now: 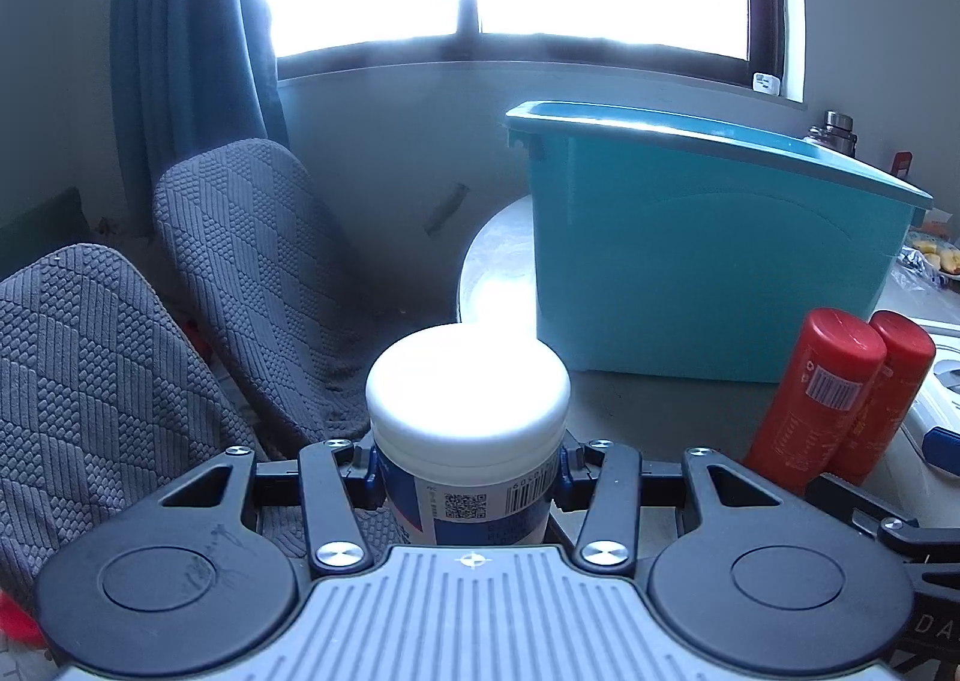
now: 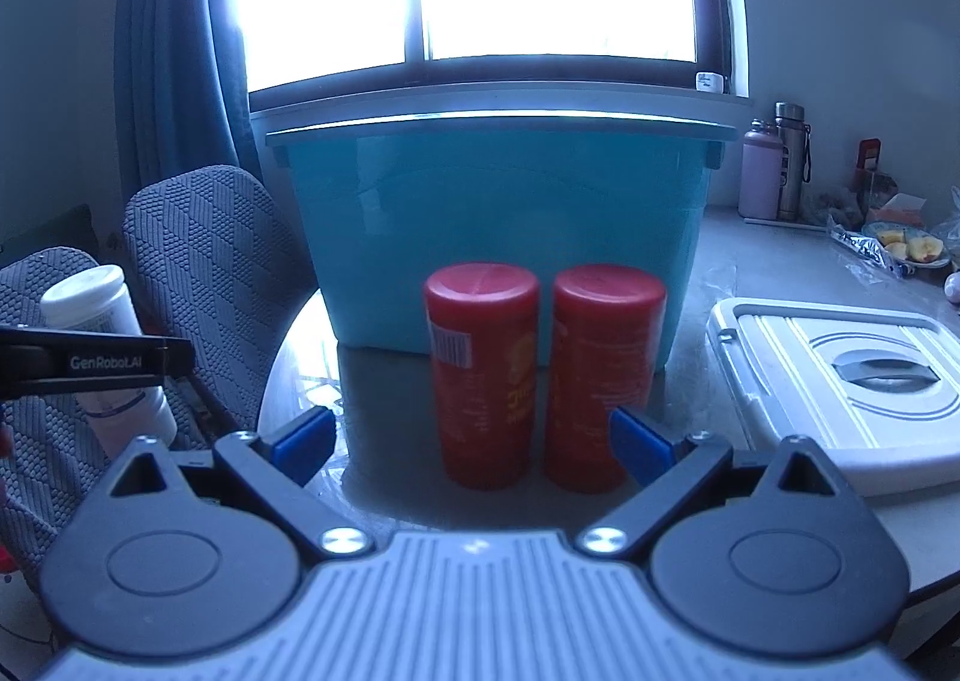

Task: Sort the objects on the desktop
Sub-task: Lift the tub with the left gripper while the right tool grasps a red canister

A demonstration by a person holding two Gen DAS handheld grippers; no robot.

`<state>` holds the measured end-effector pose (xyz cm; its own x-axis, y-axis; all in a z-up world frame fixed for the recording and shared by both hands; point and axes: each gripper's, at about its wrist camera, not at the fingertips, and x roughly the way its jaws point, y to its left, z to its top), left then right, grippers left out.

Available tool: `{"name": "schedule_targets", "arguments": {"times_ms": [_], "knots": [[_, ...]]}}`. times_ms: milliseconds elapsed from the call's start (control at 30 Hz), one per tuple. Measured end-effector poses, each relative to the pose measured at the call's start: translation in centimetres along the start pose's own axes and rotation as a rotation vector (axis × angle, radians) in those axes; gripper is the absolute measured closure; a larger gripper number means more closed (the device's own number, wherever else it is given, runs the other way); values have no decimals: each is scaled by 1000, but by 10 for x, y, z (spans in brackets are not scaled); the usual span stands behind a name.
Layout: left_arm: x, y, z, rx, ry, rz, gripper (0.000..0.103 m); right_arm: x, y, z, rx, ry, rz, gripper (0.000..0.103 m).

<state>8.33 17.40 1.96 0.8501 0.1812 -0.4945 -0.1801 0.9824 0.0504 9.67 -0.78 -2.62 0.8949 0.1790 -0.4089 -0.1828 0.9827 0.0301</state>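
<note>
Our left gripper [image 1: 468, 471] clamps a white-lidded, blue-labelled plastic jar [image 1: 468, 417]. Our right gripper [image 2: 474, 441] stands released before two red cylindrical canisters [image 2: 483, 369] fronting the teal plastic bin [image 2: 498, 225].

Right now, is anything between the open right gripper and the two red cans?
Nothing visible. The right gripper is open, facing both red cans, which stand upright side by side before the teal bin.

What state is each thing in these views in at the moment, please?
White-lidded jar: upright, lid on, held in the left claw.
Right claw: open, holding nothing.
Two red canisters: upright, capped, side by side.
Teal bin: upright, uncovered.
White lid: flat on table.
</note>
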Motion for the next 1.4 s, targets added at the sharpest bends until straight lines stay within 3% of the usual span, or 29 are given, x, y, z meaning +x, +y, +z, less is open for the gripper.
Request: {"name": "schedule_targets", "arguments": {"times_ms": [733,967,1000,1067,1100,1400], "knots": [[23,7,10,-17,25,44,55,44,5,7,-4,27,57,5],[31,6,13,-16,34,52,55,65,4,9,-19,13,28,7],[32,6,13,-13,38,52,55,70,3,9,-17,13,19,10],[34,5,13,-10,43,53,55,77,0,12,-23,24,-12,50],[34,4,14,-9,43,53,55,80,-2,15,-23,33,-7,54],[29,-5,16,3,37,39,55,63,-8,16,-65,26,29,54]]}}
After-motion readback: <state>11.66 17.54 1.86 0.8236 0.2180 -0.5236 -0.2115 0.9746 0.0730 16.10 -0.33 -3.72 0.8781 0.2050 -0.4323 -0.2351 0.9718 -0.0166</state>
